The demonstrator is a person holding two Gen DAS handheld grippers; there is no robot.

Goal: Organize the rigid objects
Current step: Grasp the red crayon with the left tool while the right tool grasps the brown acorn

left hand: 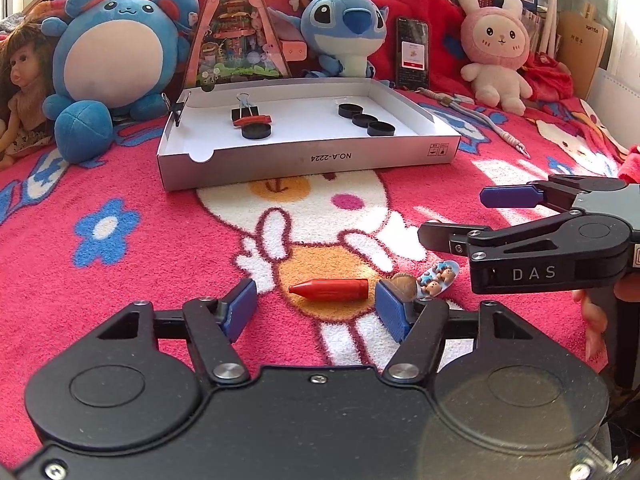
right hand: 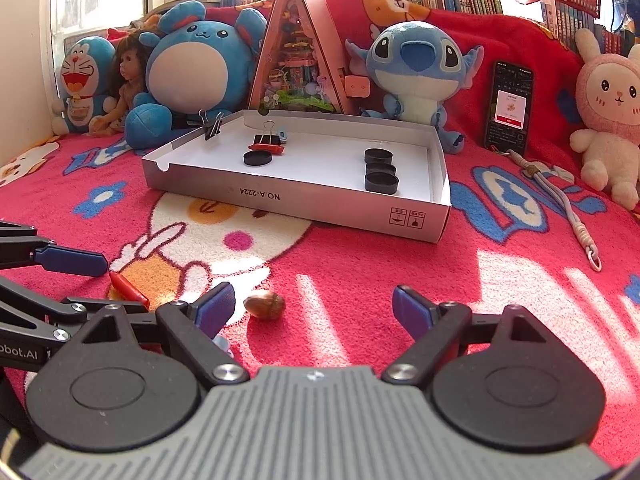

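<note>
A red crayon (left hand: pixel 329 289) lies on the blanket between the blue pads of my open left gripper (left hand: pixel 316 310); it also shows in the right wrist view (right hand: pixel 129 289). A brown acorn (right hand: pixel 264 305) lies just ahead of my open right gripper (right hand: pixel 314 310), nearer its left pad; in the left wrist view the acorn (left hand: pixel 402 284) sits beside a small bear-print clip (left hand: pixel 437 277). The white box (left hand: pixel 304 158) holds a binder clip (left hand: pixel 245 111), another red crayon (left hand: pixel 253 120) and several black caps (left hand: pixel 365 120). The right gripper also shows in the left wrist view (left hand: pixel 474 216).
Plush toys, a doll (left hand: pixel 20 84), a triangular diorama (left hand: pixel 236 28) and a phone (left hand: pixel 412 52) line the back. A lanyard (right hand: pixel 576 216) lies right of the box (right hand: pixel 280 196). A second binder clip (right hand: pixel 212 126) is clamped on the box's left wall.
</note>
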